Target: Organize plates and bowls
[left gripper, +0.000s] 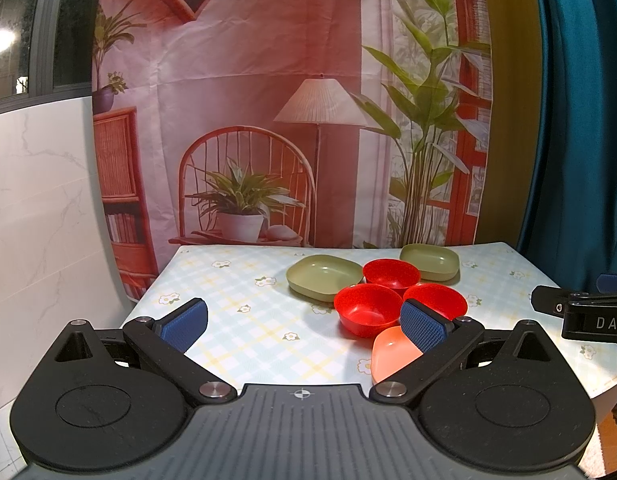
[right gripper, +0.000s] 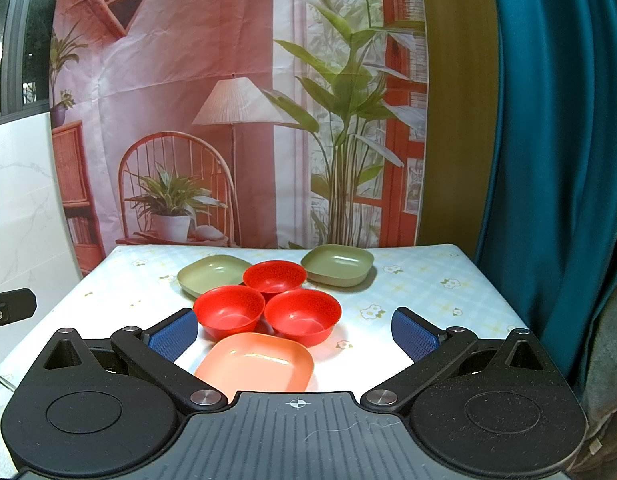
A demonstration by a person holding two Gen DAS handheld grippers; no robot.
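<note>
Three red bowls sit clustered mid-table: a left one (right gripper: 229, 311), a far one (right gripper: 275, 276) and a right one (right gripper: 303, 316). A pink square plate (right gripper: 255, 368) lies just in front of them. Two green square plates lie behind, one left (right gripper: 212, 274) and one right (right gripper: 337, 265). My right gripper (right gripper: 294, 330) is open and empty, above the near table edge, with the pink plate between its fingers' line of sight. My left gripper (left gripper: 304, 322) is open and empty, left of the dishes; the left red bowl (left gripper: 366, 309) and pink plate (left gripper: 392, 354) show by its right finger.
The table (right gripper: 428, 292) has a floral checked cloth and stands against a printed backdrop. A teal curtain (right gripper: 548, 160) hangs on the right. A marble wall (left gripper: 36, 208) is on the left. The right gripper's body (left gripper: 580, 312) shows at the left wrist view's right edge.
</note>
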